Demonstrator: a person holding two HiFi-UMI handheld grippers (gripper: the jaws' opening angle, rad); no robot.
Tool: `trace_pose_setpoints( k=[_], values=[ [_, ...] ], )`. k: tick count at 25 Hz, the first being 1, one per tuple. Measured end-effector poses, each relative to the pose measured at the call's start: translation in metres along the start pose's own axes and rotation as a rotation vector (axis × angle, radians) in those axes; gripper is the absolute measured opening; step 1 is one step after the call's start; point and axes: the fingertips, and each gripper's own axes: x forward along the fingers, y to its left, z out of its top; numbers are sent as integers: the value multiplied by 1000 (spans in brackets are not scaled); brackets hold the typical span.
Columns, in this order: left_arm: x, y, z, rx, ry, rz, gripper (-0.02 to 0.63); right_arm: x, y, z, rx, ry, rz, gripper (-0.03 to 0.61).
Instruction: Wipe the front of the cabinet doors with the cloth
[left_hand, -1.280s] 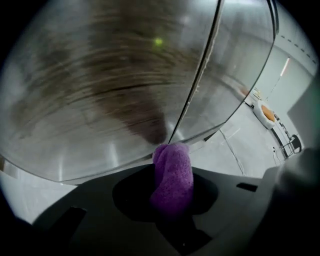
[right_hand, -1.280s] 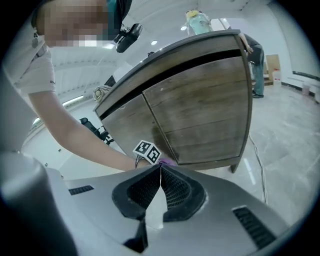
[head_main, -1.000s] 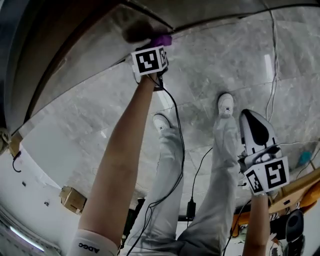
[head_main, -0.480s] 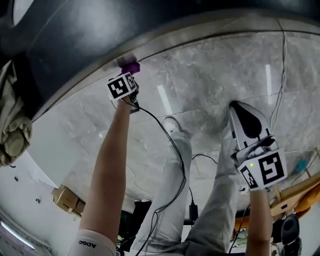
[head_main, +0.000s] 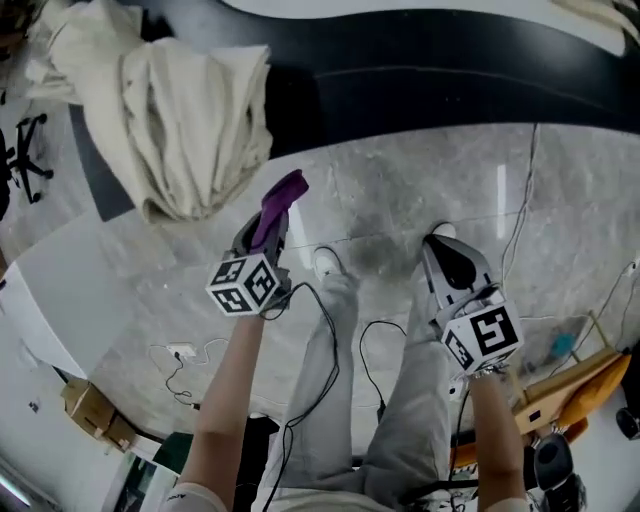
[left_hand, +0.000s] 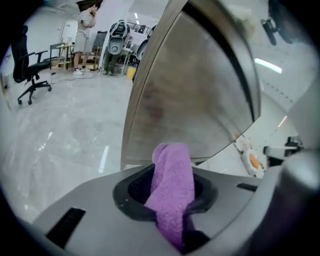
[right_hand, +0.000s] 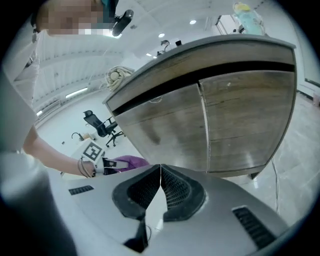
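A purple cloth (head_main: 281, 203) (left_hand: 172, 187) (right_hand: 125, 162) sticks out of my left gripper (head_main: 270, 228) (left_hand: 170, 192), which is shut on it. The gripper hangs in the air a short way off the wooden cabinet doors (left_hand: 192, 95) (right_hand: 220, 120), and the cloth does not touch them. In the right gripper view the cabinet shows two door fronts with a seam (right_hand: 204, 125) between them under a dark band. My right gripper (head_main: 448, 268) (right_hand: 160, 187) is shut with nothing in it and is held lower at the right, apart from the cabinet.
A beige cloth heap (head_main: 175, 115) lies on the dark cabinet top (head_main: 420, 70). The person's legs and white shoes (head_main: 328, 265) stand on the grey marble floor (head_main: 560, 200). Cables (head_main: 520, 215) trail over the floor. An office chair (left_hand: 30, 70) and a person (left_hand: 82, 37) stand farther off.
The left gripper with the purple cloth has come away from the cabinet front and moved back toward the person. The head view has tilted, so the cabinet top with the beige heap now shows.
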Motion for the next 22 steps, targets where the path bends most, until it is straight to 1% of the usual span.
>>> trace_pose_setpoints(
  k=[1,3,5,7,8,10,12,14,16,18,22],
  values=[
    [-22,-17,4,-1,-25,-40,94,-4,8,5,-16,2,5,26],
    [-67,-46,9,-3,-49,-95,94,-16,28,15,-35,15,16,26],
    [-106,-78,24,2,-98,-154,94,-34,47,34,-86,20,26,26],
    [-148,-114,57,21,-201,-232,94,-62,62,66,-153,-5,23,26],
    [-173,-131,75,38,-255,-267,94,-82,71,85,-171,-29,16,26],
    [-230,-164,109,87,-336,-321,94,-133,93,125,-183,-87,-10,26],
    [-284,-193,143,150,-398,-362,94,-186,116,165,-195,-159,-48,26],
    [-324,-219,187,227,-478,-414,94,-232,133,205,-230,-247,-95,26],
    [-361,-242,225,307,-550,-464,94,-273,153,236,-262,-322,-134,26],
    [-403,-259,242,370,-578,-494,94,-316,183,247,-256,-373,-148,26],
    [-478,-282,243,455,-604,-527,94,-390,240,244,-218,-459,-180,26]
  ],
)
